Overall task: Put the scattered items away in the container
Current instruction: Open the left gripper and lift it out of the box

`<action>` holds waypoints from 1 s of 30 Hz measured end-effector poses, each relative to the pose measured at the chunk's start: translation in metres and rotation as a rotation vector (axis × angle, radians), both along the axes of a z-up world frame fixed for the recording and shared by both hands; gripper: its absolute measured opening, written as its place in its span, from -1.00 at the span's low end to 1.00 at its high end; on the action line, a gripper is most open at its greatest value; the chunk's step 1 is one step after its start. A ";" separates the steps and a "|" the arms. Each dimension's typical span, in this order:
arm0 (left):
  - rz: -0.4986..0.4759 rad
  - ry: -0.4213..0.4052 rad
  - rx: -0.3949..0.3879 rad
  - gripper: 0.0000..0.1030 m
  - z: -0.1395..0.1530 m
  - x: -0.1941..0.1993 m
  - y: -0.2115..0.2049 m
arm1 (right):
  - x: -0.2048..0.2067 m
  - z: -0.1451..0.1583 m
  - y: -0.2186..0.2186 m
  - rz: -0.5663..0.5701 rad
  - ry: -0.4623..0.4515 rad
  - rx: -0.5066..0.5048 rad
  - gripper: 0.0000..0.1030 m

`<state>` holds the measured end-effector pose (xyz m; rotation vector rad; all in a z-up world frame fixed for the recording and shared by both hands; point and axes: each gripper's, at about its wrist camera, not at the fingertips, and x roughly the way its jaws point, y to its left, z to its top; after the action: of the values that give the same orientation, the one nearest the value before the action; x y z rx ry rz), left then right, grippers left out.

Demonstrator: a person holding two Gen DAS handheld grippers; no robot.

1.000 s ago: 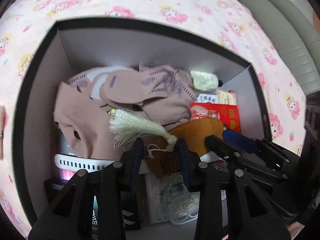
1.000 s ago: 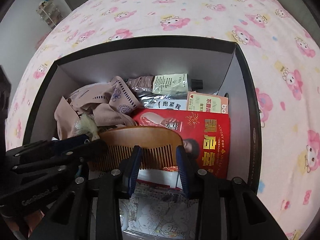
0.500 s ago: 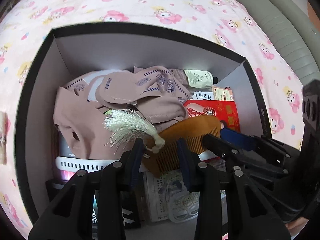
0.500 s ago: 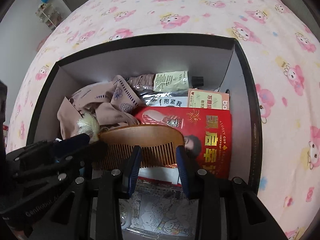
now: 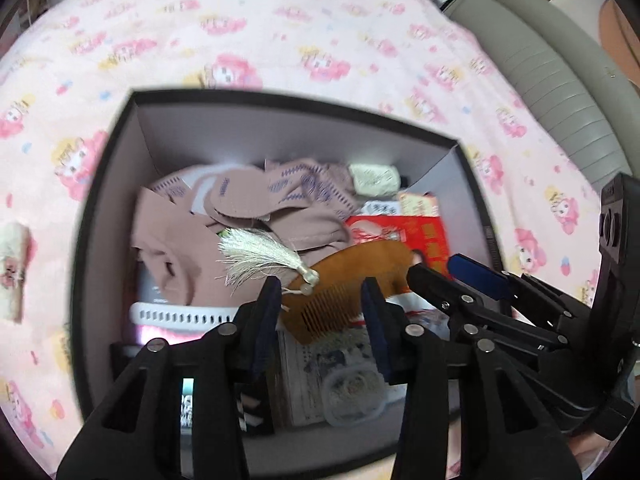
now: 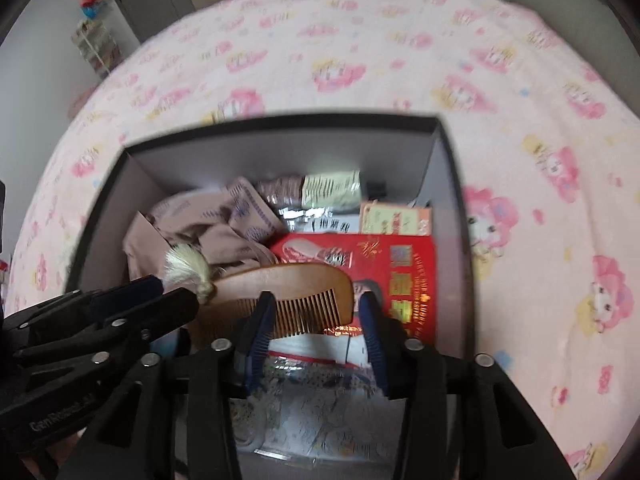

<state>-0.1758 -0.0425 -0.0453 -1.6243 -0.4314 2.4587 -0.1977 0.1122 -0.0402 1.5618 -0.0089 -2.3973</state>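
Wooden comb [image 6: 280, 288] lies flat on top of the pile inside the black box [image 6: 456, 216], teeth toward the cameras, arched spine away. Its cream tassel [image 5: 256, 254] fans out over the crumpled mauve cloth [image 5: 180, 248] at the left. The comb's other end overlaps the red packet [image 6: 400, 272] at the right. Behind them, against the far wall, a pale-labelled tube [image 6: 330, 190] lies on its side.

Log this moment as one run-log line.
phase: comb placed | wooden comb lying in box | left gripper open | right gripper open | both above box
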 end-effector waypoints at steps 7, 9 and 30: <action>-0.044 0.087 0.002 -0.14 0.042 0.046 0.000 | 0.032 0.046 0.015 -0.046 0.119 -0.031 0.06; -0.059 0.099 0.009 -0.12 0.048 0.060 0.002 | 0.048 0.053 0.015 -0.057 0.152 -0.037 0.08; 0.015 0.102 0.006 -0.09 0.065 0.164 -0.073 | 0.144 0.061 -0.060 0.021 0.198 -0.046 0.16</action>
<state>-0.0121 -0.1150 0.0200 -1.4899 -0.4375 2.5349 -0.0540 0.0522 0.0211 1.2930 -0.0069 -2.5054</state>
